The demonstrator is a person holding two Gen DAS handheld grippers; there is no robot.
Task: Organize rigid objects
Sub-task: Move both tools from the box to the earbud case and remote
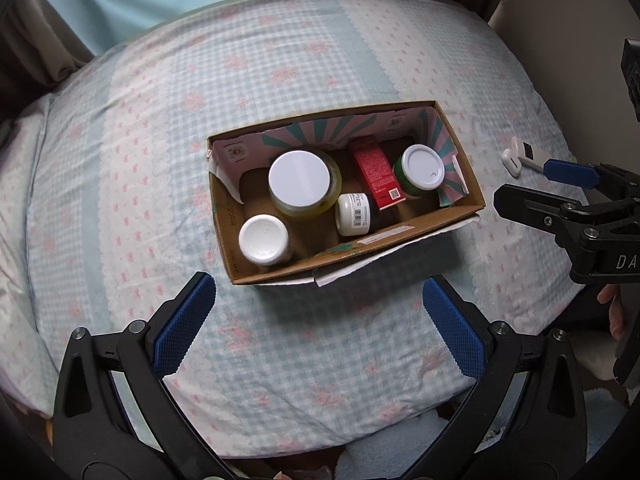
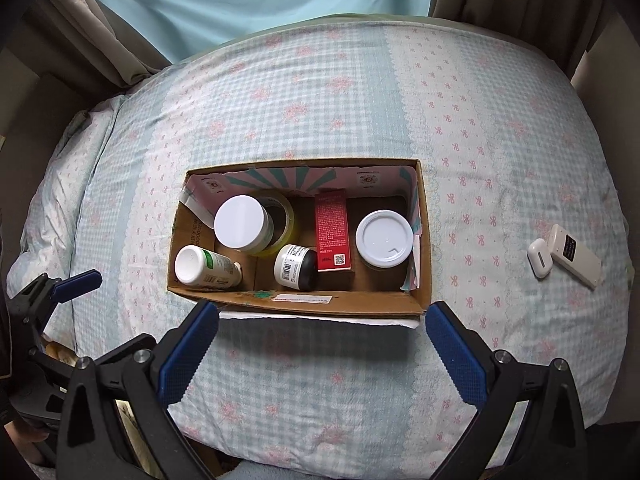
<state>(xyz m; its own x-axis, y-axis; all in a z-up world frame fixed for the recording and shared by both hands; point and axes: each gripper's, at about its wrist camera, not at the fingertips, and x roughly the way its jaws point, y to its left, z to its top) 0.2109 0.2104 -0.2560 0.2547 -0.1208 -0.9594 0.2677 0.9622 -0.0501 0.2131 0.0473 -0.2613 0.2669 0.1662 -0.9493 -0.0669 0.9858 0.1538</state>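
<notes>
Most things already sit in the cardboard box (image 2: pixel 224 300) on the bed (image 2: pixel 320 100): a big white-lid jar (image 2: pixel 240 222), a white bottle (image 2: pixel 192 266), a small black jar (image 2: pixel 296 266), a red box (image 2: pixel 332 236) and a green jar (image 2: pixel 384 238). Still out on the bed, well right of the box, lie a white earbud case (image 2: pixel 539 259) and a small white remote (image 2: pixel 574 255). I think those get picked up next, likely by the right gripper (image 2: pixel 322 356). Its fingers (image 2: pixel 188 352) are wide apart and hold nothing. The left gripper (image 1: pixel 320 328) is wide apart too, empty, above the bed near the box.
</notes>
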